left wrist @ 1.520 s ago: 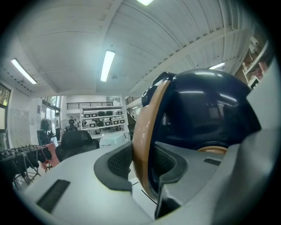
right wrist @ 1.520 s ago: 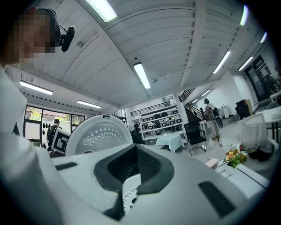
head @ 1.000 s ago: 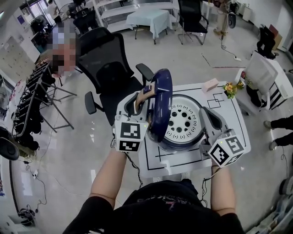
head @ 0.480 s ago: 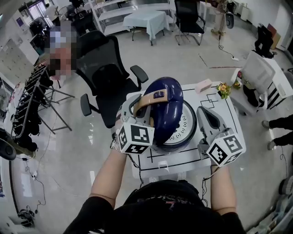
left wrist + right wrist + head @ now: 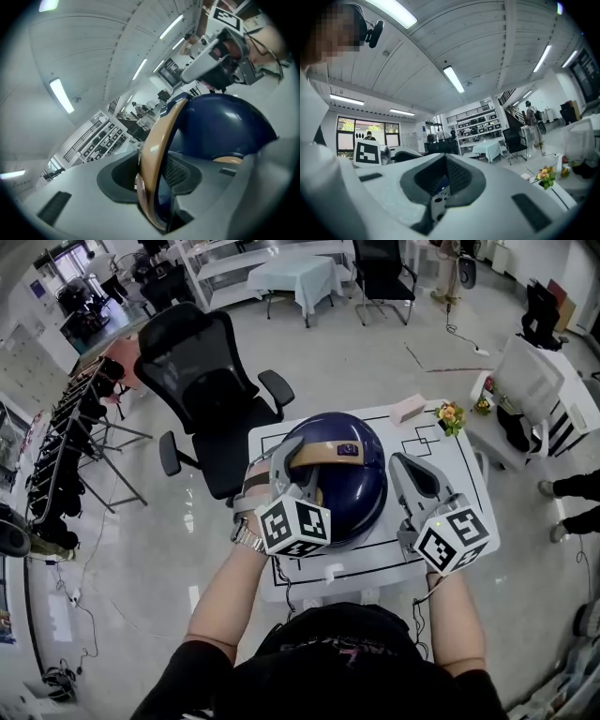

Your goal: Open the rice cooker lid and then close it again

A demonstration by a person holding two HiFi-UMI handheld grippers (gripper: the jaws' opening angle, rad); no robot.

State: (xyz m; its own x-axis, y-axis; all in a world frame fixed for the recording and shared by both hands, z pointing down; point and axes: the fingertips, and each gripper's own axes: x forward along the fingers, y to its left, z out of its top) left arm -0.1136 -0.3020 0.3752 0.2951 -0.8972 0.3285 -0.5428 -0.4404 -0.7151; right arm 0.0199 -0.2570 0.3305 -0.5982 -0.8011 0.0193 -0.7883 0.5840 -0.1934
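Observation:
The dark blue rice cooker [image 5: 342,486] stands on the small white table [image 5: 457,474] with its domed lid down. My left gripper [image 5: 292,465] reaches over the lid's left side and has the tan lid handle [image 5: 322,453] between its jaws. In the left gripper view the tan lid handle [image 5: 157,140] runs edge-on through my left gripper [image 5: 154,176], still touching the pads while the jaws are opening. My right gripper [image 5: 401,468] hovers just right of the cooker, shut and empty; the right gripper view shows my right gripper [image 5: 443,183] with jaws together.
A black office chair [image 5: 202,381] stands beyond the table's left corner. A pink box [image 5: 408,409] and a small bunch of flowers [image 5: 448,414] sit at the table's far edge. A white cabinet [image 5: 536,381] is to the right.
The lid has swung from upright, with the inner pot showing, down onto the cooker. My left gripper followed the handle down and to the right. The right gripper drifted slightly.

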